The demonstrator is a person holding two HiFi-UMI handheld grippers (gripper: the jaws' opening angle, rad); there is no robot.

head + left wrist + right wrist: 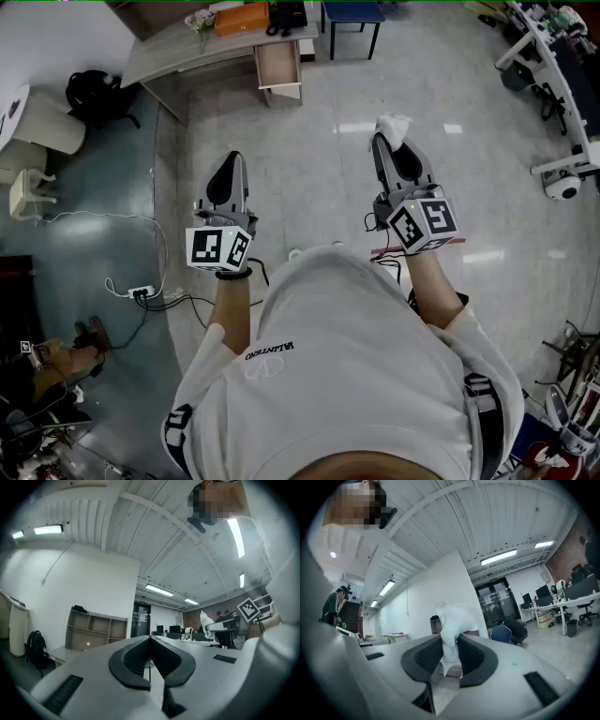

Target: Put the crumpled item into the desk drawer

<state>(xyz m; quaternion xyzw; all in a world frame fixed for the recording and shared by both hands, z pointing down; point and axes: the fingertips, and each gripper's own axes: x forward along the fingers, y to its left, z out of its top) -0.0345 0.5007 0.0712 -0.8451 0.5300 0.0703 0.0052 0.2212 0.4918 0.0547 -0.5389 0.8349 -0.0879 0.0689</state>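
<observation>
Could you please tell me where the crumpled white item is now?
The crumpled white wad is pinched between the right gripper's fingers, right of centre in the head view, well short of the open wooden desk drawer.

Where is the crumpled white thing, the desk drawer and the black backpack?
crumpled white thing (452,625): right gripper view, on its bunched middle.
desk drawer (279,64): head view, on the middle of the pulled-out drawer.
black backpack (94,96): head view, on its middle.

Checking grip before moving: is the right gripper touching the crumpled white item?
Touching. In the right gripper view, the right gripper clamps the crumpled white item between its pads.
</observation>
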